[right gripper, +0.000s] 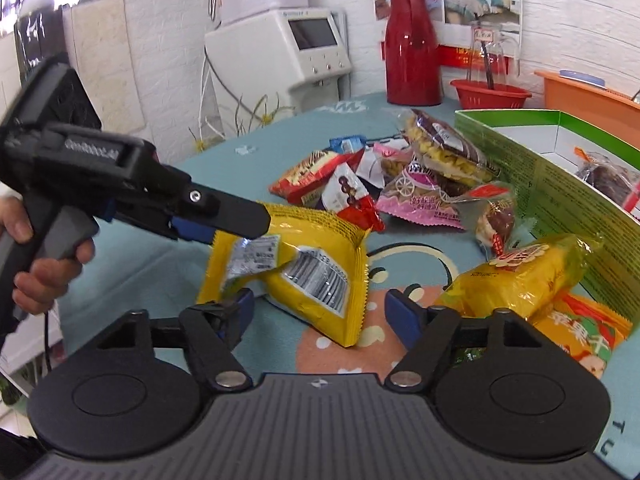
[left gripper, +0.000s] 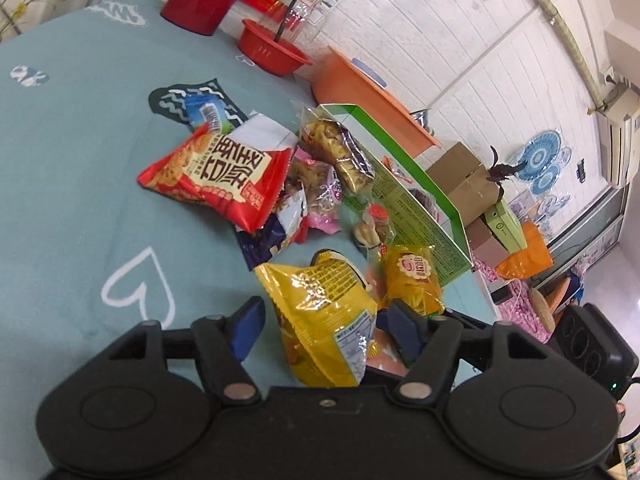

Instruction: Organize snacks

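Observation:
A yellow snack bag (left gripper: 326,320) lies on the teal tablecloth between the fingers of my left gripper (left gripper: 324,322), whose jaws stand wide apart around it. In the right wrist view the same bag (right gripper: 296,276) has the left gripper's fingers (right gripper: 240,216) over its top edge. My right gripper (right gripper: 318,312) is open and empty, just in front of this bag. A pile of snack packets lies behind: a red bag (left gripper: 216,176), a pink packet (right gripper: 420,204), a clear cracker pack (right gripper: 444,152). A green open box (right gripper: 560,184) stands to the right with one dark packet (right gripper: 608,176) inside.
A yellow wrapped cake pack (right gripper: 520,280) and an orange packet (right gripper: 584,328) lie against the green box's wall. A red thermos (right gripper: 412,48), a red basket (right gripper: 492,96) and an orange tub (right gripper: 592,96) stand at the table's back. Cardboard boxes (left gripper: 468,184) lie beyond the table's edge.

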Demonstrator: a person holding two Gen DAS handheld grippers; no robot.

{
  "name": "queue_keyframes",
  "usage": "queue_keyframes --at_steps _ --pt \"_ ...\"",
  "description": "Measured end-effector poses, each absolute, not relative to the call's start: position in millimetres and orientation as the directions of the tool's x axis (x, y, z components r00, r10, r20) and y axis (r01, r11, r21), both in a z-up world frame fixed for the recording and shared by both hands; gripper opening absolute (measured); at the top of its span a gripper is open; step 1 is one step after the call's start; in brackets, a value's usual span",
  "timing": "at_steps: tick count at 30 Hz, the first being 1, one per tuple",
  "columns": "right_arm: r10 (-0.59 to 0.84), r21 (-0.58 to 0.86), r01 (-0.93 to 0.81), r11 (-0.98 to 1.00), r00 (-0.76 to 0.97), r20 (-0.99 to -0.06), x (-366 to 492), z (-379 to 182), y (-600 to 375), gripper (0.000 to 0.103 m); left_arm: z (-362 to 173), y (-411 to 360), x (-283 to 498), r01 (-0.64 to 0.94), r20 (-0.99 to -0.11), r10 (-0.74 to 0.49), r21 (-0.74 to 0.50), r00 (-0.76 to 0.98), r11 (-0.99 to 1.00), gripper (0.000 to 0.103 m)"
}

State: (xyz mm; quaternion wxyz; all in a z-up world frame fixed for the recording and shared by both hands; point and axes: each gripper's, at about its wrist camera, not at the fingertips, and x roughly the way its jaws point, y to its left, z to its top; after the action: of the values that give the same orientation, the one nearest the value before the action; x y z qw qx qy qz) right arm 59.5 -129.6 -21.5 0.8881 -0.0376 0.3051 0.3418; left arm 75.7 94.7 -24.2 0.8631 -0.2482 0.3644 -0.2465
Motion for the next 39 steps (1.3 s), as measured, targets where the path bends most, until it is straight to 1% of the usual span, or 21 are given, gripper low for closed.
queue_keyframes --at_steps 3,4,5,6,7,8,9,10,11,13,20,24,31,39 --pt "0.578 0.118 -0.638 0.761 0.584 -0.570 63 -23 -126 0.103 -28 93 81 0.254 -0.514 -0.616 -0.607 0.597 0.753 0.082" --pt "0.572 0.103 -0.641 0.761 0.587 -0.573 64 -24 -123 0.103 -29 92 83 0.254 -0.519 -0.617 -0.606 0.592 0.754 0.074" --pt "0.565 0.085 -0.644 0.760 0.591 -0.575 65 -26 -120 0.103 -32 91 85 0.254 -0.524 -0.618 -0.606 0.585 0.754 0.058" --pt "0.561 0.071 -0.646 0.760 0.597 -0.573 65 -28 -118 0.103 -35 91 88 0.259 -0.521 -0.632 -0.616 0.574 0.744 0.047" --pt "0.568 0.070 -0.655 0.752 0.592 -0.572 66 -29 -116 0.086 -38 91 90 0.264 -0.506 -0.654 -0.640 0.562 0.722 0.025" --pt "0.583 0.087 -0.662 0.744 0.580 -0.570 66 -30 -116 0.072 -38 91 91 0.260 -0.502 -0.656 -0.646 0.564 0.718 0.024" --pt "0.579 0.089 -0.653 0.752 0.590 -0.562 65 -29 -116 0.066 -36 89 90 0.267 -0.503 -0.646 -0.631 0.574 0.728 0.019" --pt "0.579 0.089 -0.650 0.755 0.597 -0.555 63 -27 -117 0.063 -33 87 89 0.278 -0.498 -0.646 -0.624 0.578 0.730 0.017" --pt "0.581 0.091 -0.646 0.758 0.606 -0.543 60 -23 -120 0.059 -27 85 87 0.292 -0.491 -0.646 -0.616 0.584 0.732 0.017" --pt "0.586 0.093 -0.637 0.765 0.629 -0.511 56 -14 -128 0.055 -15 81 84 0.323 -0.472 -0.652 -0.602 0.594 0.730 0.017" --pt "0.537 0.034 -0.568 0.822 0.754 -0.379 60 33 -157 0.055 39 53 99 0.467 -0.359 -0.705 -0.556 0.611 0.687 0.017" --pt "0.485 0.024 -0.507 0.862 0.808 -0.334 82 48 -177 0.055 59 28 129 0.521 -0.313 -0.732 -0.540 0.604 0.661 0.017" --pt "0.423 0.044 -0.432 0.901 0.849 -0.315 124 51 -201 0.055 61 -5 190 0.554 -0.286 -0.760 -0.544 0.584 0.631 0.017" --pt "0.379 0.085 -0.375 0.923 0.852 -0.361 173 29 -215 0.055 40 -25 254 0.536 -0.325 -0.765 -0.564 0.556 0.629 0.017"
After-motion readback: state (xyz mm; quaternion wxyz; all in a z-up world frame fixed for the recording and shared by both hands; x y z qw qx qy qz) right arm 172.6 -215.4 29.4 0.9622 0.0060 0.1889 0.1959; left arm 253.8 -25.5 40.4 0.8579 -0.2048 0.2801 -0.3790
